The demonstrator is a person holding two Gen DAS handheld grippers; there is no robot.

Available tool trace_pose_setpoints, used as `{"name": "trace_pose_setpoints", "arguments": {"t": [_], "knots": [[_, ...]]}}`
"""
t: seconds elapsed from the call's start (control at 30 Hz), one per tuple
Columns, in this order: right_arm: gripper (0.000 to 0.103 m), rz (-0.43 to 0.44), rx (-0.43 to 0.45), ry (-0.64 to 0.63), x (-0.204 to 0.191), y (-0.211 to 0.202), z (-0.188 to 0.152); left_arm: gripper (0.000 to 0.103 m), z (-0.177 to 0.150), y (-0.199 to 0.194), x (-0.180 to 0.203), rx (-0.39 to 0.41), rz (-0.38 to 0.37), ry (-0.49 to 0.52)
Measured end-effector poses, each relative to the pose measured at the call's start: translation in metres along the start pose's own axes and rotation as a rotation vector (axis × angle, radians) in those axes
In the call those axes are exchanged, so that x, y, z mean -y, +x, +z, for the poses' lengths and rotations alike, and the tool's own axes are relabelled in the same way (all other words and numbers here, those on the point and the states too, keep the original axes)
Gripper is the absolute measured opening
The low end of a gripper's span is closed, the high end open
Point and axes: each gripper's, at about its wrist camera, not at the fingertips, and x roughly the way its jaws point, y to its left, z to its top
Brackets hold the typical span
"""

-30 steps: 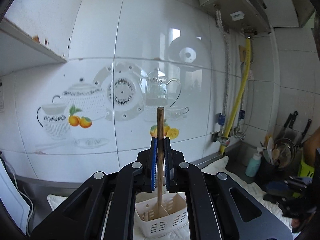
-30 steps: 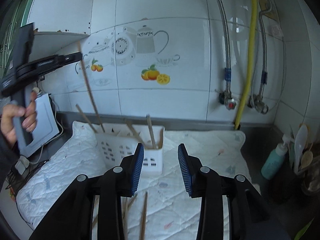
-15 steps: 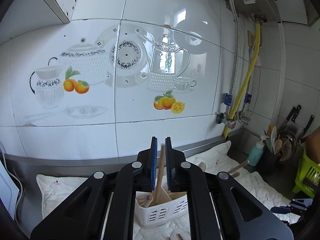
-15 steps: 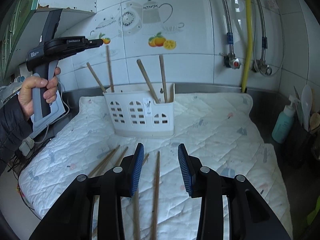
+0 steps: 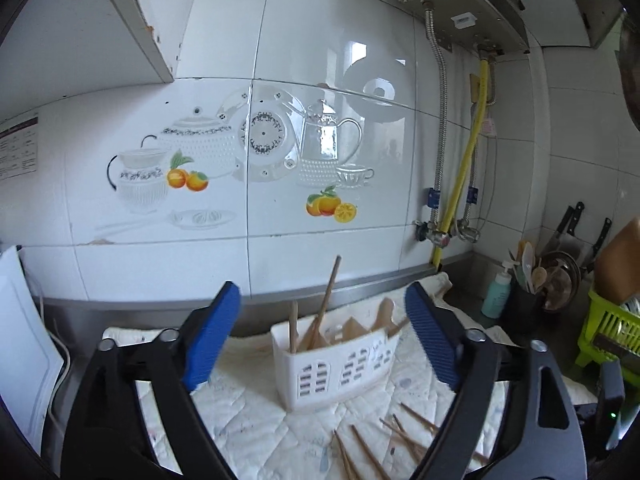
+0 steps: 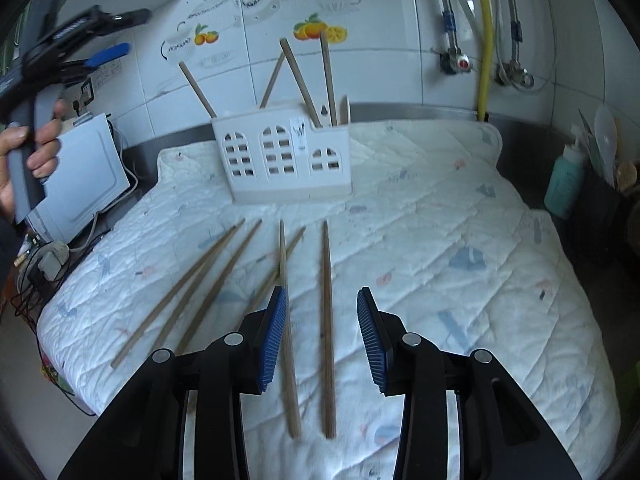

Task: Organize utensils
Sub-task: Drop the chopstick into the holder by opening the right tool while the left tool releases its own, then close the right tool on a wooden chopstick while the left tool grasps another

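Left tongs [image 5: 320,344] gape wide and empty above the white holder [image 5: 336,364], lower centre, where chopsticks [image 6: 304,76] stand. Right tongs [image 6: 322,336], half open and empty, straddle a loose chopstick [image 6: 327,320] on the quilted mat [image 6: 460,240].

No text you could read out here. A chart sticker [image 5: 18,148] on the wall tile at approx. 9 o'clock in your left wrist view has rows of print, too small to make out. A white label [image 5: 463,20] on the heater underside at 1 o'clock is blurred. In your right wrist view, the small sticker [image 6: 299,136] on the white caddy [image 6: 288,160] front, approx. 12 o'clock, shows dark marks, not legible.
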Motion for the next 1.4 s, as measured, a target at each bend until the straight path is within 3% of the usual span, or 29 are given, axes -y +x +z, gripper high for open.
{"name": "trace_pose_setpoints", "arguments": {"t": [0.1,0.23,0.4,0.57,0.77,1.07,1.3,1.4], "knots": [[0.034,-0.008,-0.033,0.009,0.000,0.004,-0.014,0.097,-0.021,-0.024,0.006,-0.002,0.032,0.018],[0.028,-0.007,-0.061,0.039,0.003,0.010,-0.028,0.098,-0.054,-0.050,0.010,-0.051,0.020,-0.006],[0.024,-0.005,-0.084,0.045,0.000,0.016,-0.038,0.098,-0.096,-0.071,0.013,-0.079,0.090,-0.044],[0.018,-0.015,-0.098,0.031,-0.003,0.024,-0.042,0.098,-0.136,-0.074,0.013,-0.176,0.128,-0.052],[0.014,-0.021,-0.102,0.044,-0.001,0.031,-0.045,0.098,-0.180,-0.068,0.016,-0.326,0.109,-0.064],[0.007,-0.030,-0.094,0.057,0.003,0.031,-0.046,0.096,-0.225,-0.051,0.027,-0.456,0.061,-0.118],[0.008,-0.033,-0.089,0.067,0.002,0.030,-0.046,0.065,-0.246,-0.035,0.038,-0.538,0.046,-0.125],[0.007,-0.033,-0.087,0.073,0.002,0.030,-0.046,0.058,-0.247,-0.034,0.038,-0.532,0.051,-0.124]]}}
